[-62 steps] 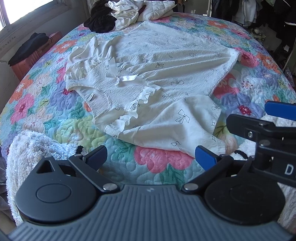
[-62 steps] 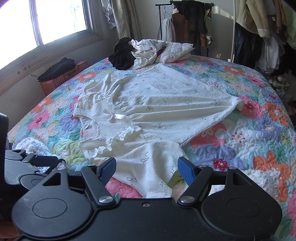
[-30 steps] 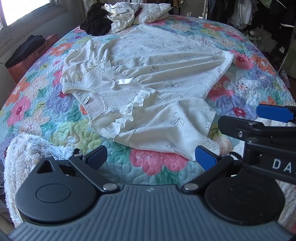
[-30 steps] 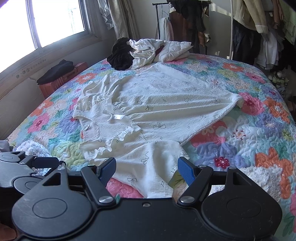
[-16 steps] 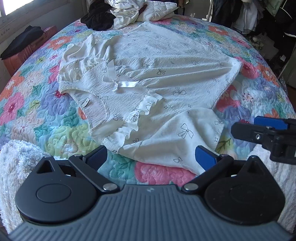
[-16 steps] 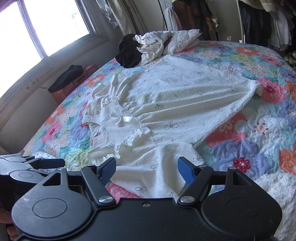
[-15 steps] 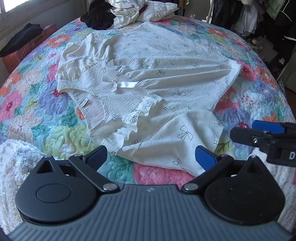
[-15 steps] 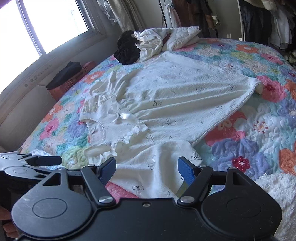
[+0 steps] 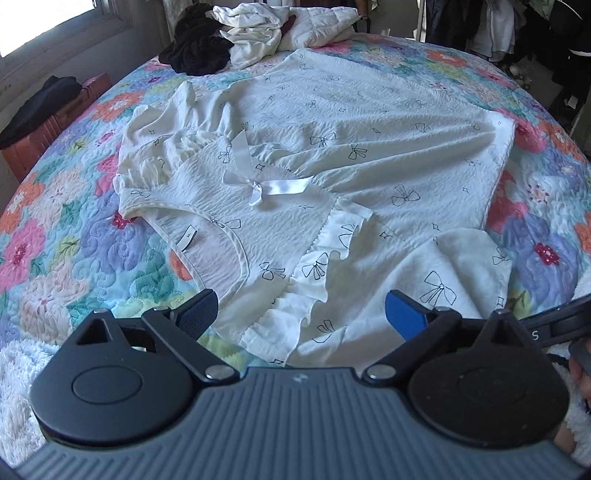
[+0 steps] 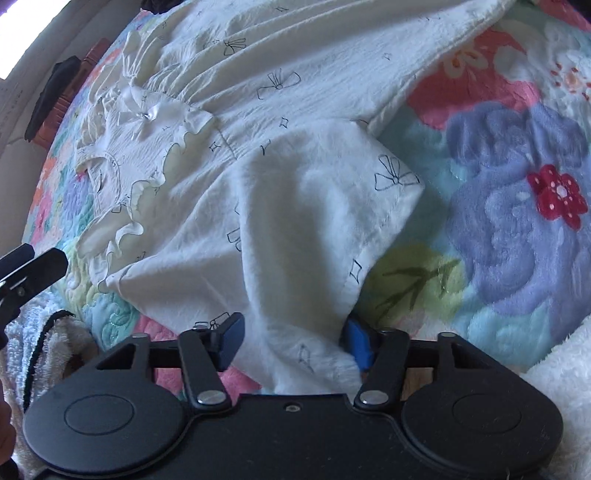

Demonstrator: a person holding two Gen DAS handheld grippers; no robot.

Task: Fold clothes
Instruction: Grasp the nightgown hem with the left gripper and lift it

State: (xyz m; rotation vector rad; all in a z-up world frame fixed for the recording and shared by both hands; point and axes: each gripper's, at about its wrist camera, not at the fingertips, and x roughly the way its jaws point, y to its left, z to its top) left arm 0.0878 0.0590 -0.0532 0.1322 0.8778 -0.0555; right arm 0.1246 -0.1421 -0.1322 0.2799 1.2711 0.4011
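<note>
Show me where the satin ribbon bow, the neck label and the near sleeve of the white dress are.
satin ribbon bow [image 9: 256, 187], left wrist view, on its knot.
neck label [image 9: 188, 235], left wrist view, on the small tag.
near sleeve [image 10: 295, 236], right wrist view, on its middle.

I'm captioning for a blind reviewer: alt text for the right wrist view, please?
The open right gripper straddles the near sleeve of a white dress spread on a floral quilt. The left gripper shows at the left edge.

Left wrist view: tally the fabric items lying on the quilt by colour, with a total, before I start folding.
White: 3, the bow-print dress, a crumpled white garment and a white quilted jacket.
Black: 1, a bunched black garment.
Total: 4.
</note>
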